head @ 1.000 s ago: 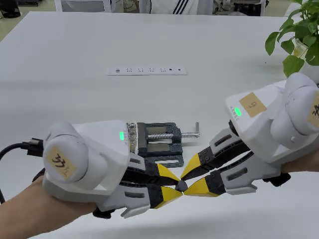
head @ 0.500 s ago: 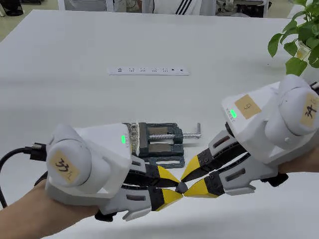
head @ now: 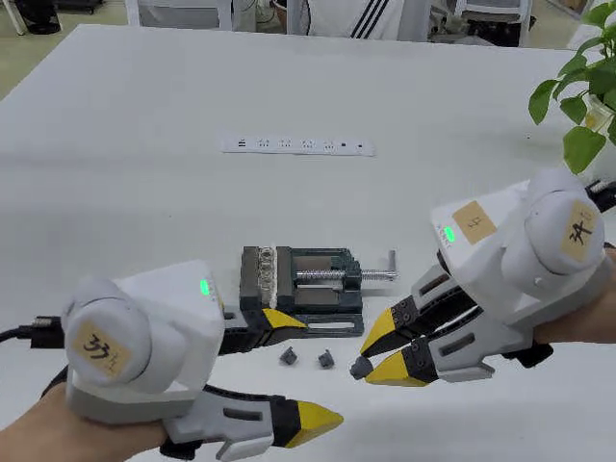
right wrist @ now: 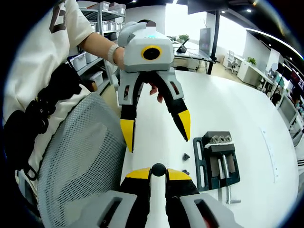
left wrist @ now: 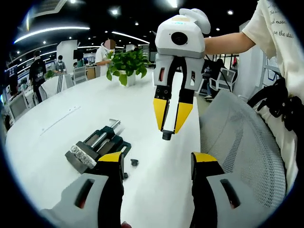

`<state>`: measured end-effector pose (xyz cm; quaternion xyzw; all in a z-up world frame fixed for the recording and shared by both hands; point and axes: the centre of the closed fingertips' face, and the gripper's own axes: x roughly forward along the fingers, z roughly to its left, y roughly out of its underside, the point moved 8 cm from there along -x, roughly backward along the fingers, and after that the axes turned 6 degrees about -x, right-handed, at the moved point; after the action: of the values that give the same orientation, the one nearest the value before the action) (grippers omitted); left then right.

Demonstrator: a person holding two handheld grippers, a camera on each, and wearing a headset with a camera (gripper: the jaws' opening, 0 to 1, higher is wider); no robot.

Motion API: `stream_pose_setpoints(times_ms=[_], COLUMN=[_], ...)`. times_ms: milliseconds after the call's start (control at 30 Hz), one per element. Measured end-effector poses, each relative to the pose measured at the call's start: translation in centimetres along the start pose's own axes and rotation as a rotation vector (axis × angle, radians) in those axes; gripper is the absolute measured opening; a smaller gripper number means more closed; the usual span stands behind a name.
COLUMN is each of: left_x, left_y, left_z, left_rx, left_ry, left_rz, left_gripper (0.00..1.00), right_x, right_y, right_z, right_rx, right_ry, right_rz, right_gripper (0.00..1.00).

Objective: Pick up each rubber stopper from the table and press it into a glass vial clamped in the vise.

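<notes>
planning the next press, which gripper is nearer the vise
Left: the left gripper has one jaw by the vise front edge; the right gripper, holding a stopper, is farther front-right.

Vise: dark grey, lying flat on the bench, nearer its near edge than its far one, with the silver screw and handle pointing toward the right edge.

Glass vials: clear, upright, in a single row, clamped between the vise's jaws at its left end. There seem to be three, though the count is hard to confirm at this size.

Loose rubber stoppers: two, small and dark grey, lying on the bench just in front of the vise, side by side but not touching.

Third stopper: the same kind, pinched at the tips of the right gripper, just right of the loose pair.
</notes>
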<state>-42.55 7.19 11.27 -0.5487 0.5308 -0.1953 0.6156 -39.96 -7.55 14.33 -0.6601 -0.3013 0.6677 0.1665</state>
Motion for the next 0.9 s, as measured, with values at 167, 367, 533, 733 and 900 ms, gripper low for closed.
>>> stream_pose_setpoints(times_ms=[167, 367, 533, 733, 900], left_x=[-0.8, -1.7, -2.2, -3.1, -3.7], left_y=[1.7, 2.8, 3.4, 3.7, 4.1], left_z=[0.9, 1.8, 2.3, 3.1, 3.6], left_rx=[-0.042, -0.112, -0.132, -0.153, -0.162], left_ry=[-0.087, -0.195, -0.224, -0.266, -0.285], left_rz=[-0.009, -0.032, -0.036, -0.056, -0.056], left_gripper=[0.71, 0.99, 0.99, 0.99, 0.99], right_x=[0.2, 0.4, 0.5, 0.1, -0.1], right_y=[-0.2, -0.4, -0.6, -1.2, -1.6], right_z=[-0.4, -1.0, -1.8, -3.9, -6.3], right_rx=[-0.008, -0.018, -0.032, -0.051, -0.072], right_ry=[-0.008, -0.015, -0.024, -0.024, -0.013], right_rz=[0.002, 0.012, 0.025, 0.045, 0.075], right_gripper=[0.06, 0.06, 0.06, 0.06, 0.06])
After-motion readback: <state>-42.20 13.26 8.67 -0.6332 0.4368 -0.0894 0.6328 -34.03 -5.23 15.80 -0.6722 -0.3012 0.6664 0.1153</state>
